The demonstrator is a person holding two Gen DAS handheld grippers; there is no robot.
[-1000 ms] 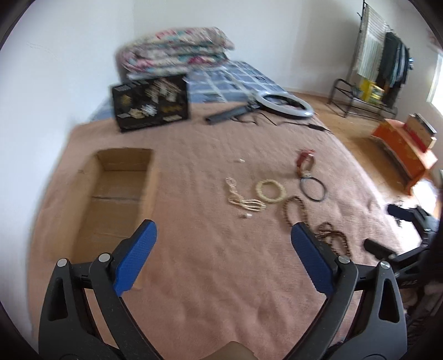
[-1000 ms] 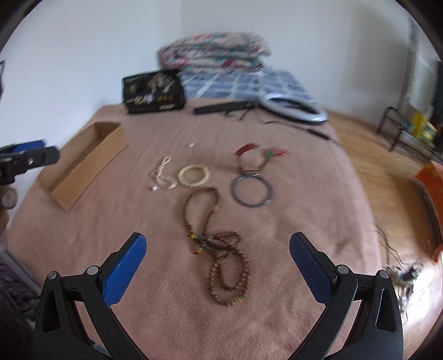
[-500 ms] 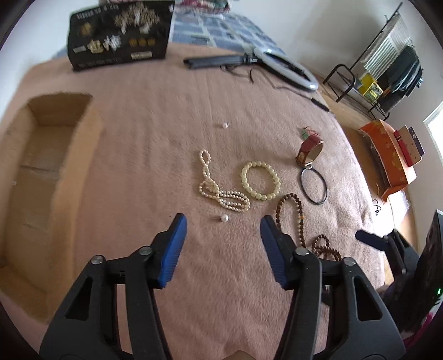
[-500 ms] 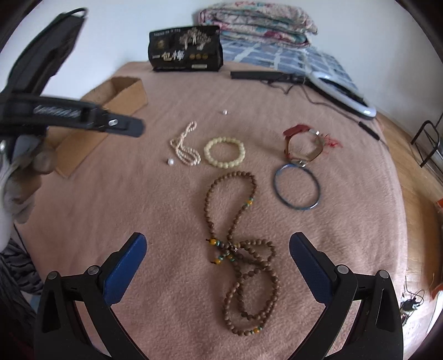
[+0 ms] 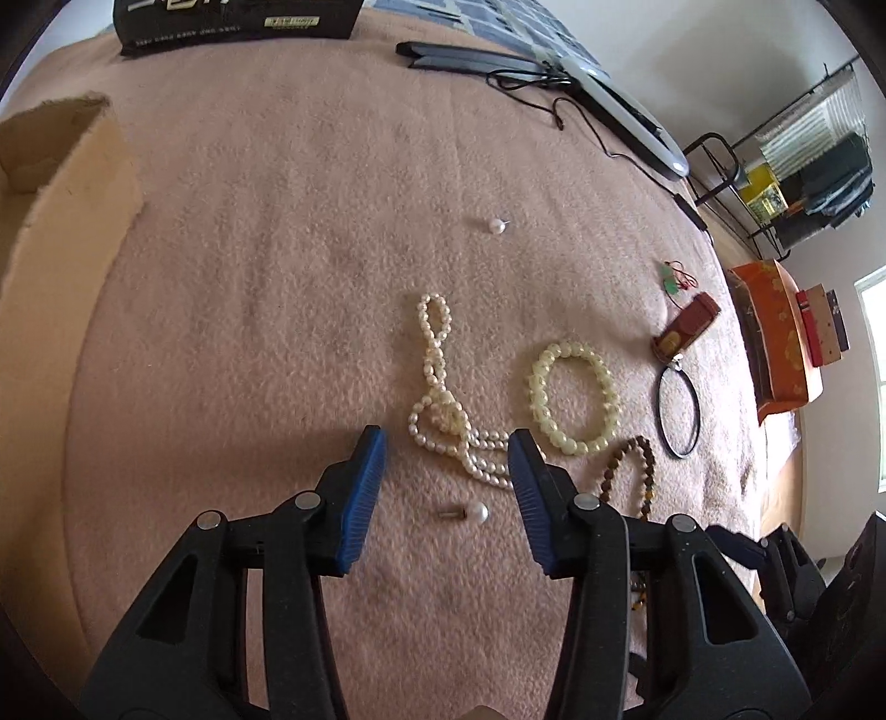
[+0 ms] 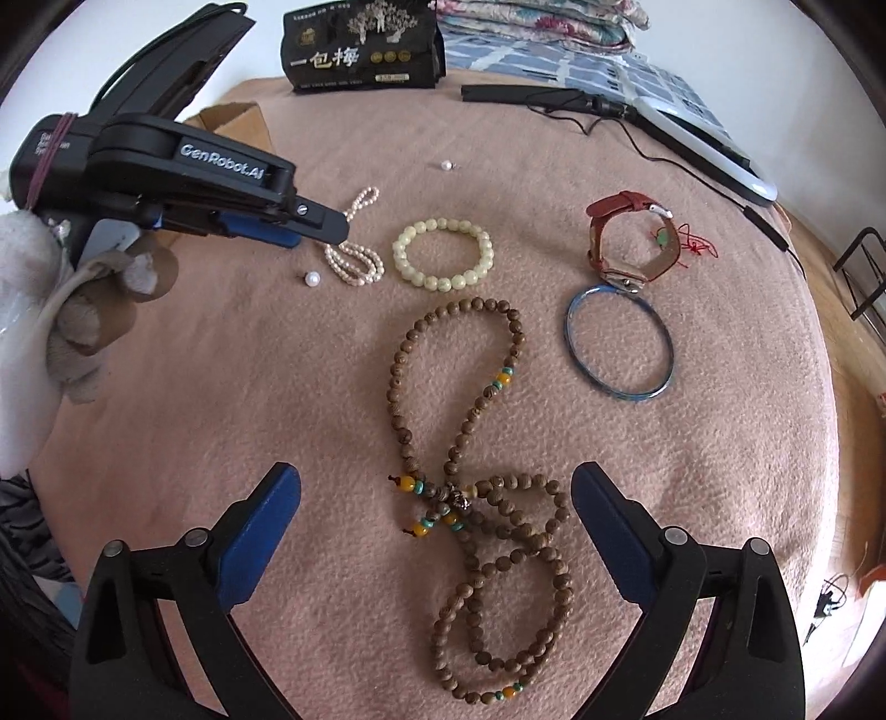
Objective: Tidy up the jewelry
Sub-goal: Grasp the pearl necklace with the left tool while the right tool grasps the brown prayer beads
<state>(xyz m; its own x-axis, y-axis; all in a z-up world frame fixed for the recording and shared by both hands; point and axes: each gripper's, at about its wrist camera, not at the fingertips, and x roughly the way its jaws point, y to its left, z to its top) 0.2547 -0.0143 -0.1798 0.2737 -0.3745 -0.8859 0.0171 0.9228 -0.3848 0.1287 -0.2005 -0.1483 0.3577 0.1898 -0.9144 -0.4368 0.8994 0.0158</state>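
Jewelry lies on a pink blanket (image 5: 266, 288). My left gripper (image 5: 446, 451) is open, low over a pearl earring (image 5: 470, 513) that lies between its jaws, with the pearl necklace (image 5: 440, 404) just ahead. It also shows in the right wrist view (image 6: 310, 227), above the pearl necklace (image 6: 354, 260) and the earring (image 6: 313, 278). My right gripper (image 6: 434, 493) is open and empty, straddling the knot of a wooden bead necklace (image 6: 470, 443). A cream bead bracelet (image 6: 443, 253), a blue bangle (image 6: 619, 340), a red-strap watch (image 6: 631, 238) and a second pearl earring (image 6: 446, 165) lie beyond.
An open cardboard box (image 5: 61, 183) stands at the left. A black printed box (image 6: 362, 52) sits at the back, with a ring light and its cable (image 6: 703, 138) at the back right. Folded quilts (image 6: 531, 16) lie behind. An orange case (image 5: 775, 327) is on the floor right.
My left gripper has dropped and moved forward to the pearl necklace and earring, and its jaws have narrowed. My right gripper has lowered toward the wooden beads, still wide open.
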